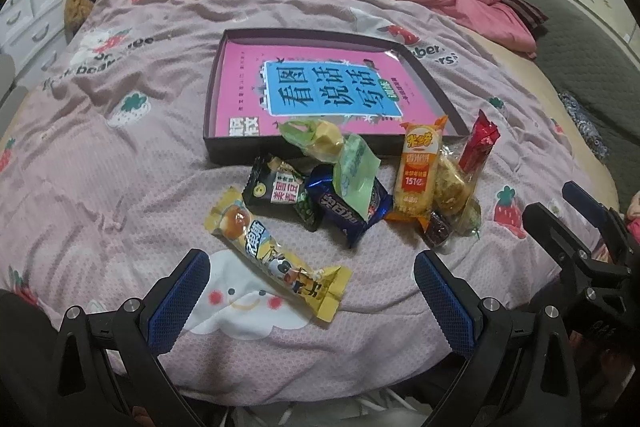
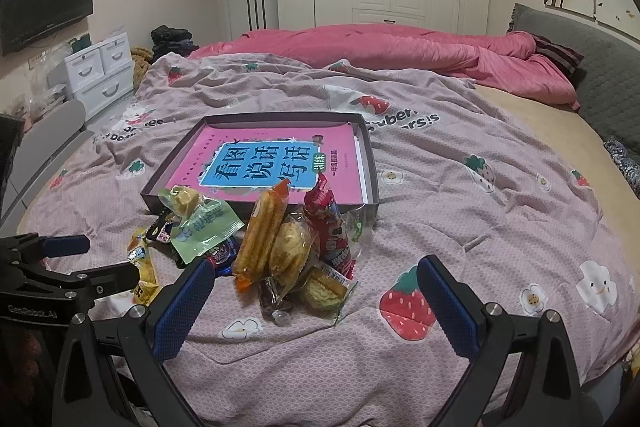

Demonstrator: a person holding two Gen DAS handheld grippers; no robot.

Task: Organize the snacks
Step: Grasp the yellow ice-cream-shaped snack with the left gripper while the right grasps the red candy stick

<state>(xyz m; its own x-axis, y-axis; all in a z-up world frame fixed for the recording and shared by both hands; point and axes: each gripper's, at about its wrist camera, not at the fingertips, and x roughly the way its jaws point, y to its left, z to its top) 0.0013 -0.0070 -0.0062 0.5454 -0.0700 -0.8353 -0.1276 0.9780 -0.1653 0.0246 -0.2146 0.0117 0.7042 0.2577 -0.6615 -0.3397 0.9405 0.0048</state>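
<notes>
Pink-lined, the shallow dark cardboard tray (image 1: 216, 95) lay on the strawberry-print bedspread (image 1: 120, 155), with the pile of wrapped snacks (image 2: 280, 239) just before its near wall. Both the left gripper (image 1: 312, 291) and right gripper (image 2: 316, 297) hung spread wide, holding nothing.

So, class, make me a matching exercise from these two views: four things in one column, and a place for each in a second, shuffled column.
Things:
1. yellow snack bar
2. pink book
3. red packet
4. green wrapper

Places:
A. inside the dark box
B. right end of the snack pile
C. lying on the blue packet
D. nearest the left tongs, apart from the pile

Pairs: 1-D, 2-A, 3-B, 4-C
</notes>
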